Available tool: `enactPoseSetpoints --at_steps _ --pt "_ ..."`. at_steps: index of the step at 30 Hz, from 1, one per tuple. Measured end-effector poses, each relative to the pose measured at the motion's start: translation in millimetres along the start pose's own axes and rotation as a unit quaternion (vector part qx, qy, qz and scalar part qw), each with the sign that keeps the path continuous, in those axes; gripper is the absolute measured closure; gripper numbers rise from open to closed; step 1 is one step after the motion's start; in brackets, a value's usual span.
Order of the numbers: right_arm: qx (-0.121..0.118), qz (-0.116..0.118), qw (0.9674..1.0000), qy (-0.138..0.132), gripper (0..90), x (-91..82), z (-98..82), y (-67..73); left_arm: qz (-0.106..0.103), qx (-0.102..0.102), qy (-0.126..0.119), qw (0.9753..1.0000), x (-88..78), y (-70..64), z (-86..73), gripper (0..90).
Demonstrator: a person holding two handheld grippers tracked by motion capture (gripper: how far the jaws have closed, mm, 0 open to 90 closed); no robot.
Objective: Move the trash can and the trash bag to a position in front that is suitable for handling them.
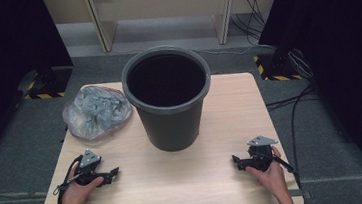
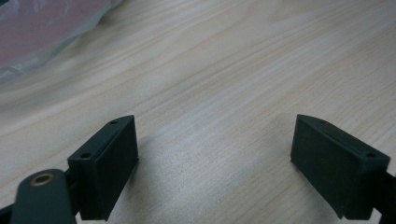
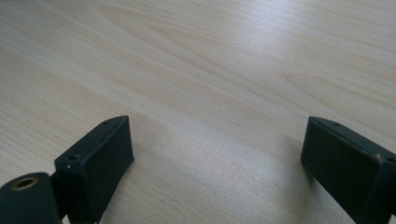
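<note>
A dark grey bin (image 1: 169, 100) stands upright in the middle of the light wooden table (image 1: 186, 182), its mouth empty and dark. A crumpled clear plastic bag (image 1: 97, 112) lies to its left; its edge shows as the bag (image 2: 37, 32) at the top left of the left gripper view. My left gripper (image 1: 115, 172) rests near the front left of the table, pointing right, open with bare wood between its jaws (image 2: 215, 158). My right gripper (image 1: 235, 160) rests near the front right, pointing left, open over bare wood (image 3: 217, 168).
The table stands on grey carpet. Black curtains hang at both sides, with cables (image 1: 289, 96) trailing on the floor to the right. Wooden furniture legs (image 1: 96, 20) stand behind the table. Bare tabletop lies between the two grippers.
</note>
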State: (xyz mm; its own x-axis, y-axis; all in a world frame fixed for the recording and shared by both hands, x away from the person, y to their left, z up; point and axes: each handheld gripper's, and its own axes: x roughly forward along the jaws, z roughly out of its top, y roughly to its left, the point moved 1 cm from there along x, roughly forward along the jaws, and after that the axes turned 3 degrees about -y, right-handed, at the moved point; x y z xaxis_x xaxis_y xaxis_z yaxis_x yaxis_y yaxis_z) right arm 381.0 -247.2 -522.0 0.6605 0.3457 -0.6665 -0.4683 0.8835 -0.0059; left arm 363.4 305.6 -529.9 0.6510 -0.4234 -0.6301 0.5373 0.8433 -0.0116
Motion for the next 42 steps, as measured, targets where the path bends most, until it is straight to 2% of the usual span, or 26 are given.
enactPoseSetpoints --at_steps 8,11,13,15,19,22,24,25,27,29,32,34,39,42 --pt "0.0 0.0 1.0 0.0 9.4 0.0 0.1 0.0 0.0 0.0 0.001 1.0 -2.2 -1.9 -1.4 14.5" --pt "-0.001 0.0 1.0 0.0 9.4 0.1 0.1 -0.2 0.01 -0.004 -0.001 0.9999 -5.5 -1.4 0.1 14.8" --pt "-0.001 0.0 1.0 0.0 9.4 0.0 0.1 -0.1 0.004 -0.019 -0.013 0.9997 -9.4 1.1 1.9 14.8" --pt "-0.001 0.0 1.0 0.0 9.3 0.1 0.1 -0.2 0.002 -0.027 -0.024 0.9993 -15.2 4.0 4.2 14.8" --pt "-0.001 0.0 1.0 0.0 9.3 0.1 0.1 -0.2 0.01 -0.037 -0.046 0.9982 -27.7 13.6 12.0 14.7" --pt "-0.001 0.0 1.0 0.001 9.1 0.2 0.3 -0.2 0.033 -0.048 -0.058 0.9966 -35.9 23.8 21.3 14.7" --pt "0.0 0.001 1.0 0.001 9.1 0.2 0.3 -0.1 0.042 -0.05 -0.058 0.9961 -40.0 31.4 26.9 14.7" --pt "0.0 0.001 1.0 0.001 9.0 0.2 0.4 -0.2 0.039 -0.045 -0.064 0.9962 -40.1 34.9 28.8 14.7" --pt "-0.001 0.002 1.0 0.001 8.9 0.3 0.4 -0.3 0.043 -0.058 -0.059 0.9957 -41.6 42.6 33.8 14.8" --pt "0.0 0.001 1.0 0.001 8.7 0.6 0.6 -0.2 0.056 -0.065 -0.055 0.9948 -41.8 47.8 39.6 14.7" --pt "0.0 0.001 1.0 0.001 8.7 0.7 0.7 -0.2 0.072 -0.063 -0.059 0.9936 -39.0 57.6 53.8 14.7" --pt "-0.003 0.002 1.0 0.001 8.6 1.0 0.9 -0.7 0.085 -0.058 -0.064 0.9927 -33.4 64.2 65.0 14.8" --pt "-0.003 0.004 1.0 0.001 8.3 1.3 1.1 -0.7 0.103 -0.061 -0.062 0.9909 -15.6 75.6 88.3 14.8" --pt "-0.003 0.004 1.0 0.001 8.3 1.3 1.1 -0.8 0.096 -0.07 -0.062 0.991 -6.7 79.5 97.5 14.8"
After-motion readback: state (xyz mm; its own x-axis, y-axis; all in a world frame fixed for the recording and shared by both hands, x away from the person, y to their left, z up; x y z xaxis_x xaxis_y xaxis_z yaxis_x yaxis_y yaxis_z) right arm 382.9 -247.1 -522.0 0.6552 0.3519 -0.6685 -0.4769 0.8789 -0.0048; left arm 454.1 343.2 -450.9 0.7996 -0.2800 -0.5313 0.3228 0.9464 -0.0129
